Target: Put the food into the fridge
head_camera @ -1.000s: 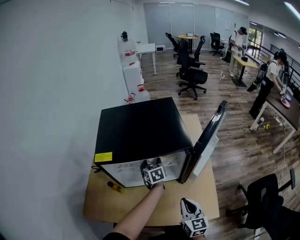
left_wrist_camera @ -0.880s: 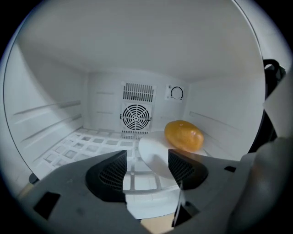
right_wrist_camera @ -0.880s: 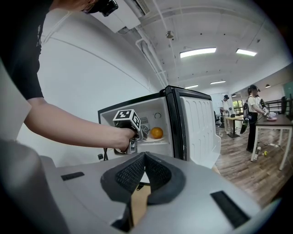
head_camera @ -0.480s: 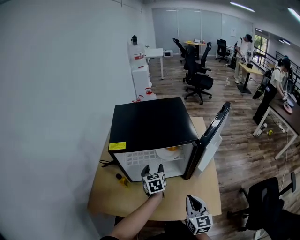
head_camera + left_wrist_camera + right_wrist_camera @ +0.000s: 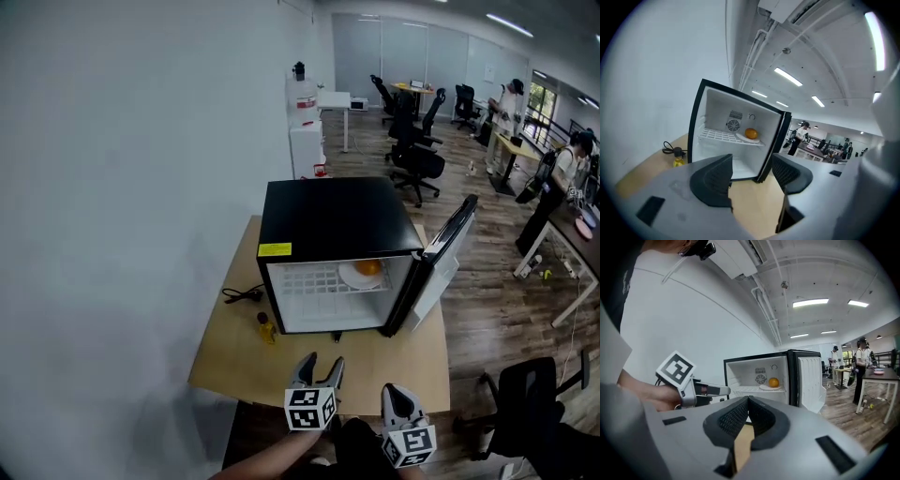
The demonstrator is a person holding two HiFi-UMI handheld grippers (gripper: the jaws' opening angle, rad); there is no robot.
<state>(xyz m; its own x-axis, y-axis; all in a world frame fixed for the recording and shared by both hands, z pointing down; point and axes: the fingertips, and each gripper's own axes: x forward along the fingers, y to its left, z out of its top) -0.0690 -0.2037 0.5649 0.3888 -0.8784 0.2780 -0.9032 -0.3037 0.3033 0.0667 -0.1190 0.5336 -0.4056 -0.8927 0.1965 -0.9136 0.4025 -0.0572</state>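
A black mini fridge (image 5: 337, 225) stands on the wooden table (image 5: 234, 361) with its door (image 5: 441, 262) swung open to the right. On its wire shelf lies a white plate (image 5: 356, 275) with an orange (image 5: 367, 267) on it; the orange (image 5: 750, 133) also shows in the left gripper view and the orange (image 5: 773, 382) in the right gripper view. My left gripper (image 5: 318, 367) hovers open and empty over the table's near edge, well in front of the fridge. My right gripper (image 5: 396, 394) is beside it, shut with nothing in it.
A small yellow bottle (image 5: 267, 328) and a black cable (image 5: 242, 295) lie on the table left of the fridge. Office chairs (image 5: 417, 159), desks and several people stand in the room behind. A black chair (image 5: 530, 412) is at the right of the table.
My left gripper has drawn back out of the fridge to the table's near edge, leaving the plate with the orange on the shelf. My head has moved back too.
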